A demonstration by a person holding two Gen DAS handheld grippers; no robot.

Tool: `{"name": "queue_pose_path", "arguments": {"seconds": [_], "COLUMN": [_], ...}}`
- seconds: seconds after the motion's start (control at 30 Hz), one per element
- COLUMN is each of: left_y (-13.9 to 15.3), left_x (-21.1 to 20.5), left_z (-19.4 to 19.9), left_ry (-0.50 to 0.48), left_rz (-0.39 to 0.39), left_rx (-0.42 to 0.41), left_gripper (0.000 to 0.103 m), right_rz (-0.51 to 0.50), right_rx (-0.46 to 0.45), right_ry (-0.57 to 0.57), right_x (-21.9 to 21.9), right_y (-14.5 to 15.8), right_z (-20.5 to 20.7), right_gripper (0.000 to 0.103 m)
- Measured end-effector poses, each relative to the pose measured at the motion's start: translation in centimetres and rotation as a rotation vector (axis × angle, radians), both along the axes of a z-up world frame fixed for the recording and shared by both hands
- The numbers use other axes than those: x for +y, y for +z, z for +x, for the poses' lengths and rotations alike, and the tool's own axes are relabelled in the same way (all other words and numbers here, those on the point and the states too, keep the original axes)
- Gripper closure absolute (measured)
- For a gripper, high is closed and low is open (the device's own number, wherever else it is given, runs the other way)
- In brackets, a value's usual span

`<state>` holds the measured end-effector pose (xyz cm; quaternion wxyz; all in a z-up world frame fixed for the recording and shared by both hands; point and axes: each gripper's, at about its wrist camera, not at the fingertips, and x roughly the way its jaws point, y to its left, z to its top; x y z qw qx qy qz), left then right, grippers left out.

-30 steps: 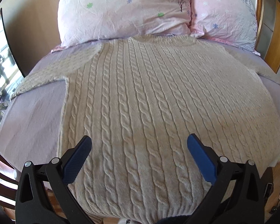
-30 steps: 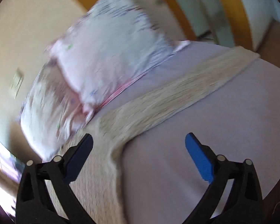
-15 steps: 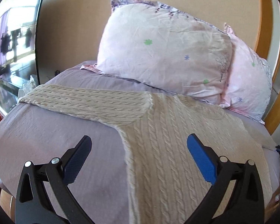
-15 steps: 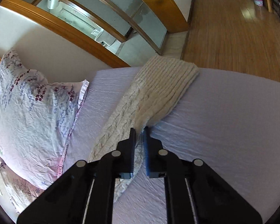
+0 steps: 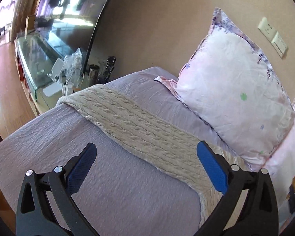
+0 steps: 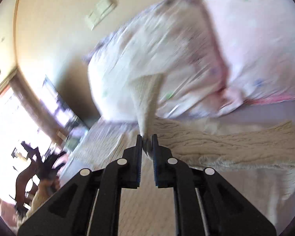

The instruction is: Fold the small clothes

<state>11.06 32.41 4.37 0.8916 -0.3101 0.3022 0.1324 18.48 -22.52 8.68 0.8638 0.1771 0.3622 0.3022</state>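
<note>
A cream cable-knit sweater lies on the lilac bed. In the left wrist view its left sleeve (image 5: 139, 125) stretches flat toward the bed's far corner. My left gripper (image 5: 146, 165) is open and empty, hovering above that sleeve near its shoulder end. In the blurred right wrist view my right gripper (image 6: 147, 137) is shut on the other sleeve's cuff (image 6: 147, 96), which stands up from the jaws, lifted over the sweater body (image 6: 216, 137).
Two pink floral pillows (image 5: 236, 90) lean against the wall at the bed's head. A glass side table (image 5: 49, 68) with small items stands beyond the bed's left edge, by a mirror. The lilac sheet (image 5: 108, 186) lies under the sweater.
My left gripper swung left from the sweater's body to the left sleeve. My right gripper shut on the right sleeve's cuff, lifted it and carried it in over the sweater.
</note>
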Motion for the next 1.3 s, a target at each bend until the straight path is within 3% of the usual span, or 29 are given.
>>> {"name": "queue_pose_path", "arguments": {"seconds": [0.07,0.13,0.2,0.37,0.47,0.53,0.6,0.63,0.7,0.8,0.87,0.93,1.03,1.1,1.17,1.2,1.3], "left_y": [-1.2,-2.4,-3.6,-4.3,-4.6,-4.9,-4.1,-2.9,0.3,5.7,7.5,7.0,2.9,0.8,0.7,1.0,2.5], "left_x": [1.9,3.6,5.3,8.4,10.3,11.2,10.6,9.5,5.6,-5.2,-14.1,-22.7,-33.0,-35.3,-34.0,-32.6,-27.1], "left_z": [0.6,1.0,1.4,2.1,3.0,3.4,4.0,4.4,5.9,7.6,7.6,7.1,6.2,5.4,4.4,3.9,2.0], "left_ry": [0.021,0.056,0.100,0.167,0.218,0.256,0.253,0.219,0.088,-0.232,-0.494,-0.753,-1.046,-1.123,-1.097,-1.066,-0.896], "left_rz": [-0.103,-0.177,-0.234,-0.337,-0.373,-0.363,-0.311,-0.261,-0.134,0.067,0.137,0.151,0.176,0.181,0.167,0.156,0.175], "left_rx": [0.004,0.023,0.032,-0.029,-0.020,0.026,0.060,0.043,-0.006,-0.126,-0.203,-0.218,-0.076,0.003,0.005,-0.006,-0.050], "left_gripper": [0.011,0.019,0.023,0.027,0.040,0.077,0.093,0.095,0.095,0.095,0.095,0.095,0.094,0.094,0.094,0.089,0.034], "right_rz": [-0.009,-0.023,-0.045,-0.024,-0.023,-0.018,-0.021,-0.022,-0.025,-0.006,0.009,0.025,0.020,0.009,0.010,0.003,-0.050], "right_rx": [0.040,-0.013,-0.063,-0.051,-0.029,-0.013,-0.006,-0.007,-0.010,-0.010,-0.007,0.011,0.060,0.100,0.147,0.172,0.241], "right_ry": [0.086,0.052,-0.012,-0.118,-0.155,-0.164,-0.173,-0.177,-0.196,-0.222,-0.230,-0.223,-0.231,-0.263,-0.286,-0.298,-0.366], "right_x": [2.7,2.5,0.6,-3.6,-5.2,-5.8,-6.5,-6.8,-7.5,-8.2,-8.3,-8.1,-8.1,-9.0,-10.1,-10.4,-11.2], "right_y": [-1.4,-1.3,-0.6,0.3,-0.7,-1.4,-1.8,-1.9,-1.9,-1.9,-1.9,-2.4,-3.5,-4.3,-5.2,-5.7,-7.1], "right_z": [-0.8,-2.0,-2.8,-2.3,-1.5,-1.6,-1.8,-1.9,-1.9,-1.8,-1.7,-1.3,-0.3,0.4,1.0,1.4,2.5], "right_gripper": [0.067,0.041,0.032,0.027,0.027,0.027,0.027,0.027,0.027,0.027,0.027,0.027,0.027,0.030,0.039,0.043,0.052]}}
